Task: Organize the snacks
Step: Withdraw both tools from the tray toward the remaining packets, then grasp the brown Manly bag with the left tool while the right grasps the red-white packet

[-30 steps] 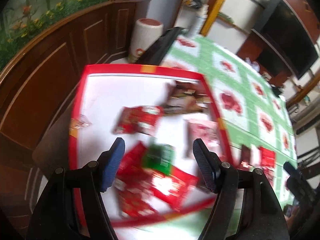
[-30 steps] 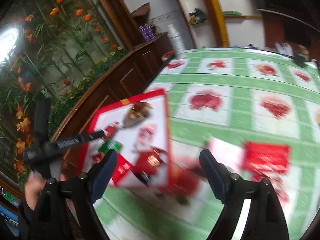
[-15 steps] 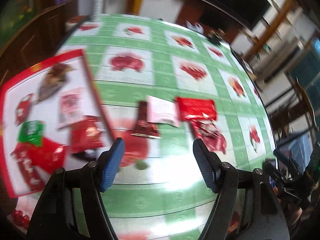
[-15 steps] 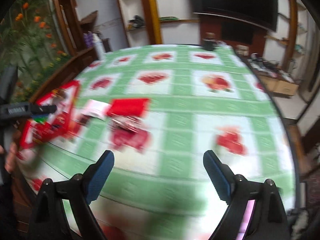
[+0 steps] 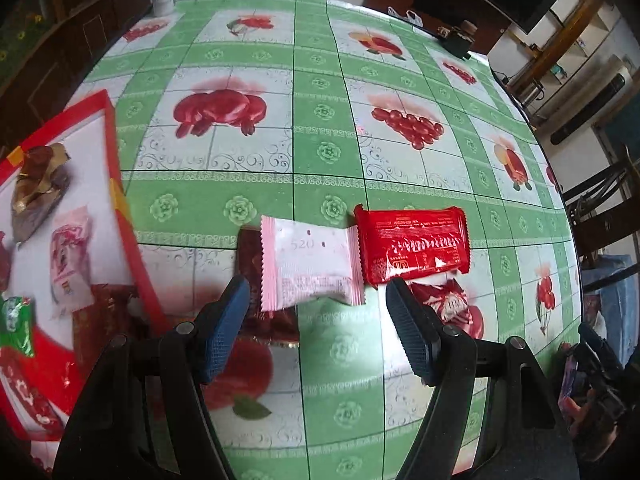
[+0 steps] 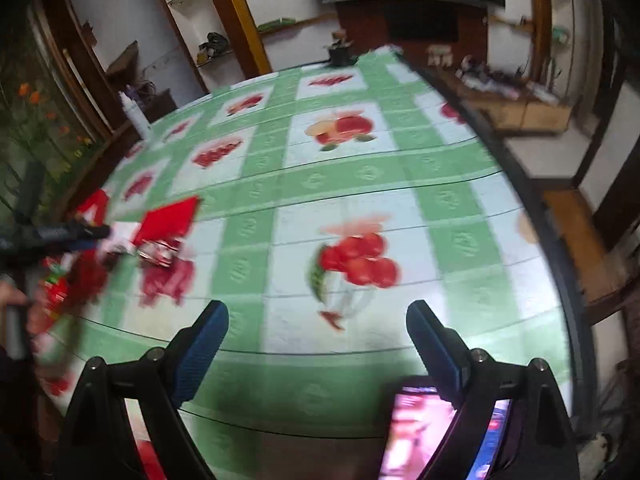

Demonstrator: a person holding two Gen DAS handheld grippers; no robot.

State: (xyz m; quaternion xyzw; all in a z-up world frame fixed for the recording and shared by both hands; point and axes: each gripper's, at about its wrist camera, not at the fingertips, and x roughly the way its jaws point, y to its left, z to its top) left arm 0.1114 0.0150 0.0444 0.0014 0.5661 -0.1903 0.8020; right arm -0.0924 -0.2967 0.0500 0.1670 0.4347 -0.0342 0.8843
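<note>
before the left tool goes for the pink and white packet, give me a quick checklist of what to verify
1. Left tool open and empty: ok.
2. Pink and white packet lined up ahead between its fingers: ok.
3. Packet free to lift: not ok, it overlaps a dark red packet and touches the red packet.
4. Red-rimmed tray has bare room: ok.
5. Right tool open, empty, away from the snacks: ok.
6. What the packet contains: cannot tell.

The worktop point(image 5: 328, 152) has a green and white check with red fruits, the wrappers are pink-white point(image 5: 308, 266) and red point(image 5: 412, 250).
</note>
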